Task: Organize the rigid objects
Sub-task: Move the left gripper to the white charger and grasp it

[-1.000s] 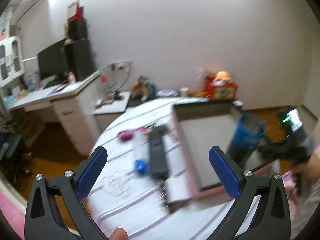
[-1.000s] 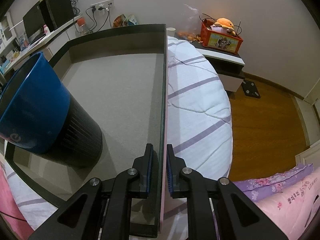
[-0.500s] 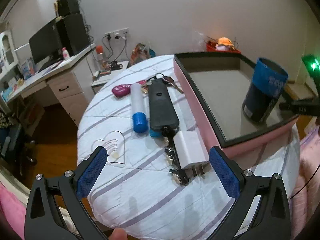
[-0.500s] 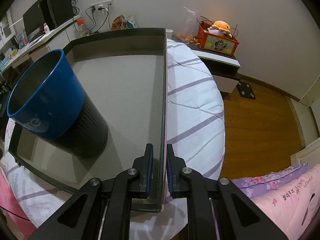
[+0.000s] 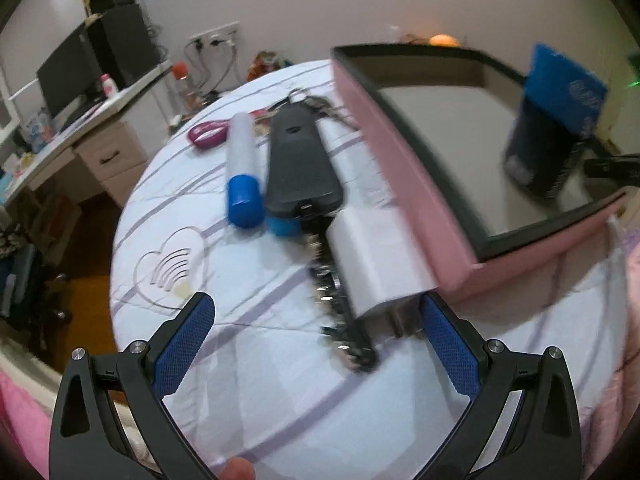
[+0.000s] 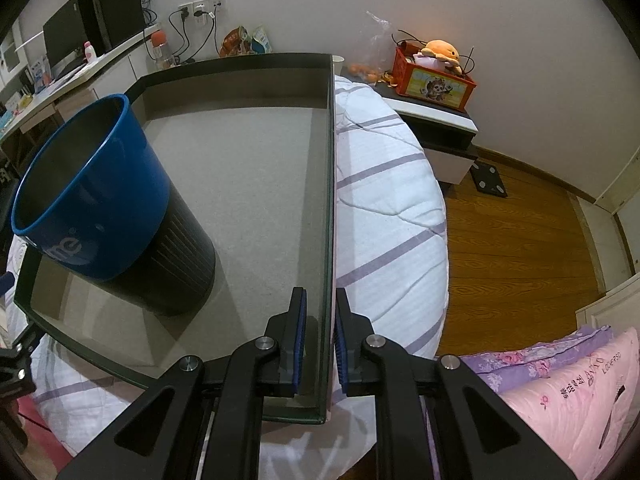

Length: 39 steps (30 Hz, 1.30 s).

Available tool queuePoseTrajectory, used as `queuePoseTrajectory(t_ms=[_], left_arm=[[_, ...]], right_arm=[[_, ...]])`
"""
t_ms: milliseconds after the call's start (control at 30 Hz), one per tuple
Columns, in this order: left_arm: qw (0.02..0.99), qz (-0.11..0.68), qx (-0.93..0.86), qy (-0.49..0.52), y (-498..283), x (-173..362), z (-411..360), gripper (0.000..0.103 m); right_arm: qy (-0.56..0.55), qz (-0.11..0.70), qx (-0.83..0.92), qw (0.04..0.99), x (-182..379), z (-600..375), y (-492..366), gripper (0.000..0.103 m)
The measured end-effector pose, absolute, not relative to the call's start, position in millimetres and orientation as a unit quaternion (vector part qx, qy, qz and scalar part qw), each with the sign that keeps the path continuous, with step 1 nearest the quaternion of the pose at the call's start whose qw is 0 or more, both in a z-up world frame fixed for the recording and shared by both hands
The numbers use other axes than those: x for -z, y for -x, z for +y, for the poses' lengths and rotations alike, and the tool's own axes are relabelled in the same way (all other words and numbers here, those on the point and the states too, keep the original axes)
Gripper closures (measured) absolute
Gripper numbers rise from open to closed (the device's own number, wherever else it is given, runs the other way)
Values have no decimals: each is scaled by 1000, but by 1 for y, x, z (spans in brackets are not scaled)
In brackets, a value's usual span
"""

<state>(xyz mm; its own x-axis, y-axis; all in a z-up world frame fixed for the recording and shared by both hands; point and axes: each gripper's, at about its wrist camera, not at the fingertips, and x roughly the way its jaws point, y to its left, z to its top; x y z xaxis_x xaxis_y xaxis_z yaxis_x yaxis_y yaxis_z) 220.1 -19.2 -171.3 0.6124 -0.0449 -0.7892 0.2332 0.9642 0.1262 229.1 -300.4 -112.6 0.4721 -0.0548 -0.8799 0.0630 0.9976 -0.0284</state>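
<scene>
A pink storage box (image 5: 404, 160) with a dark rim lies on the round bed; a blue cup (image 5: 556, 124) stands inside it. My right gripper (image 6: 321, 340) is shut on the box's side wall (image 6: 328, 208), with the blue cup (image 6: 96, 200) to its left. Beside the box lie a white charger (image 5: 372, 256), a black remote (image 5: 300, 164), a blue-capped white tube (image 5: 242, 168), a magenta item (image 5: 208, 134), keys (image 5: 316, 102) and a dark chain-like piece (image 5: 340, 316). My left gripper (image 5: 316, 340) hovers open just above the charger's near end.
The bed cover (image 5: 192, 208) is white with purple stripes. A desk with a monitor (image 5: 80, 72) stands at the left, a nightstand with a red crate (image 6: 432, 80) behind the bed, wood floor (image 6: 520, 240) at the right, pink bedding (image 6: 568, 392) near me.
My left gripper has dropped toward the bed and tilted down, so the charger and remote now loom close between its open fingers. The right gripper keeps its grip on the box wall.
</scene>
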Motion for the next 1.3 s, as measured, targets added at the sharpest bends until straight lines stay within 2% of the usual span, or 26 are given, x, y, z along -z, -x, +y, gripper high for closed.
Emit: queuePoseTrajectory(t_ms=[200, 333, 567, 667, 733, 800, 1000, 1100, 1300], left_arm=[[901, 428, 22, -70, -227, 170, 17, 0], [910, 406, 55, -59, -223, 164, 19, 0], [913, 354, 133, -150, -212, 160, -16, 0], [911, 349, 161, -152, -213, 157, -21, 9], [908, 353, 168, -150, -217, 159, -22, 31], [900, 367, 169, -162, -224, 166, -25, 36], [897, 354, 164, -207, -220, 173, -36, 38], [896, 356, 176, -198, -218, 171, -37, 58], [896, 367, 206, -142, -210, 164, -18, 59]], right_arm=[[3, 513, 38, 858, 112, -297, -228, 89], [3, 513, 39, 858, 111, -297, -227, 89], [3, 513, 39, 857, 111, -297, -227, 89], [3, 514, 39, 857, 111, -297, -227, 89], [2, 514, 40, 857, 111, -297, -227, 89], [2, 514, 40, 857, 111, -297, -227, 89], [3, 514, 40, 857, 111, -297, -227, 89], [3, 515, 39, 856, 111, -297, -227, 89], [1, 515, 39, 856, 112, -296, -227, 89]])
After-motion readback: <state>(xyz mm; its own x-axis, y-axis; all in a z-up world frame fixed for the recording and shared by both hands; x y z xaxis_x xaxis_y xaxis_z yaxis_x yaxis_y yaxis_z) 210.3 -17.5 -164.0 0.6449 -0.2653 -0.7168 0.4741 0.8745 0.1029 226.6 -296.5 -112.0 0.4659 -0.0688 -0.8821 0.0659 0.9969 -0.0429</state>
